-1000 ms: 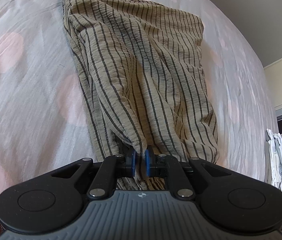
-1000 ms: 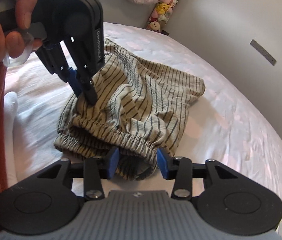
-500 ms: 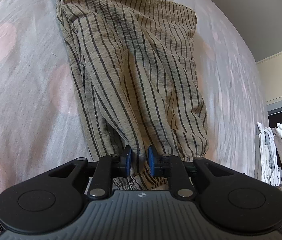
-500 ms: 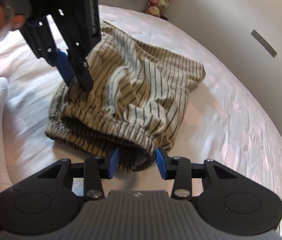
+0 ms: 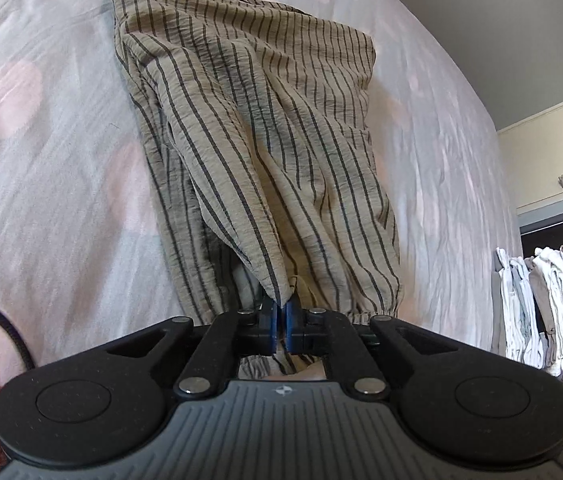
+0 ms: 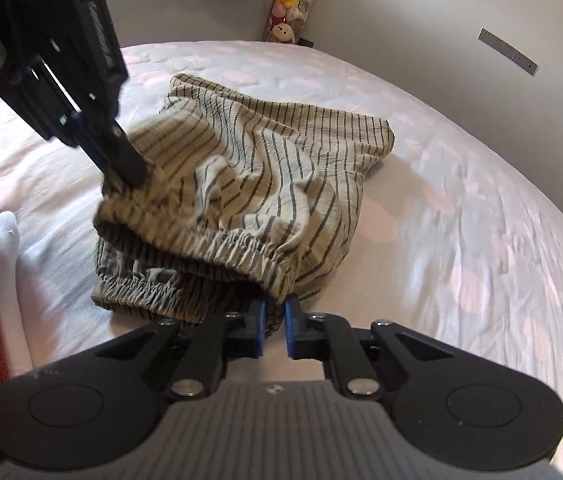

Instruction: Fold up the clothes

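Pale bedding with faint pink dots (image 5: 41,208) covers the bed under both tools. Nearest the left wrist camera, the left tool (image 5: 280,322) is pinched tight on a fold of the striped beige shorts (image 5: 265,128), lifting it at the waistband end. The right tool (image 6: 273,326) is narrow, its blue pads (image 6: 258,326) clamping the elastic waistband's corner. Beyond, the shorts' leg hems lie flat on the bed. Far off, a column of plush toys (image 6: 289,0) stands against the wall, and folded white laundry (image 5: 541,304) hangs at the bedside.
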Demonstrator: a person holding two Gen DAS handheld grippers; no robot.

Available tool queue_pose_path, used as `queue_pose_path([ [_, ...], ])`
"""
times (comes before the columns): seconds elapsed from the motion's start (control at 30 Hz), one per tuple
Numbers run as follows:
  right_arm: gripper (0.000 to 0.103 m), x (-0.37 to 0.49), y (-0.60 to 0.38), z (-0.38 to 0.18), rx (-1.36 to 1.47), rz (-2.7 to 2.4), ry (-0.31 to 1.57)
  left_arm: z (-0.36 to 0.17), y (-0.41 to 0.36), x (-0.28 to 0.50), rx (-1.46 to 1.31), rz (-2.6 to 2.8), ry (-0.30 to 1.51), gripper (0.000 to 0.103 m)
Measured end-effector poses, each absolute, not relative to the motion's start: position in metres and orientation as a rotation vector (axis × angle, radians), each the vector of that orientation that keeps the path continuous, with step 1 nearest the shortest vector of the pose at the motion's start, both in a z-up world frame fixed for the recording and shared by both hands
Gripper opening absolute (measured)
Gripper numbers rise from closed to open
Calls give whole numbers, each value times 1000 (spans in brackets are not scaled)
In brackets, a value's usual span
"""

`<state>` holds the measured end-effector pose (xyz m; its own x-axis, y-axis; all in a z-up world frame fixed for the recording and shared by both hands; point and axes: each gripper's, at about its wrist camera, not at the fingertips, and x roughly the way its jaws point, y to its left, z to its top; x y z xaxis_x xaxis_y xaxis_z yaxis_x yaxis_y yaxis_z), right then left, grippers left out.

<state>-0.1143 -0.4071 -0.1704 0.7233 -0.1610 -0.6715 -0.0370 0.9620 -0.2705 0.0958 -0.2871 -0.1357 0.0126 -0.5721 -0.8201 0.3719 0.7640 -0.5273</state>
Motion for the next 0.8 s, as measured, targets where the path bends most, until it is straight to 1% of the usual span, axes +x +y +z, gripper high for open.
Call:
queue_pose_path([
  [0.17, 10, -103, -404, -180, -299, -55, 841, -156, -303, 94, 43, -673, 1463, 2],
  [0.3, 10, -97, -410, -184, -270, -40, 886, -171, -322, 95, 162, -625, 1512, 2],
  [0.5, 10, -88, -420, -190, -236, -17, 962, -184, -328, 99, 207, -582, 1566, 3],
  [0.6, 13, -91, -428, -186, -191, -19, 974, -179, -325, 99, 200, -591, 1566, 7],
  [0.67, 20, -94, -436, -178, -133, -19, 964, -168, -316, 101, 142, -606, 1549, 9],
  [0.7, 20, -97, -439, -172, -104, -19, 949, -162, -312, 101, 117, -614, 1538, 11],
  [0.73, 22, -100, -441, -166, -93, -14, 931, -155, -308, 100, 111, -625, 1512, 16],
  [0.8, 26, -106, -441, -154, -124, 11, 892, -141, -305, 94, 145, -654, 1448, 17],
])
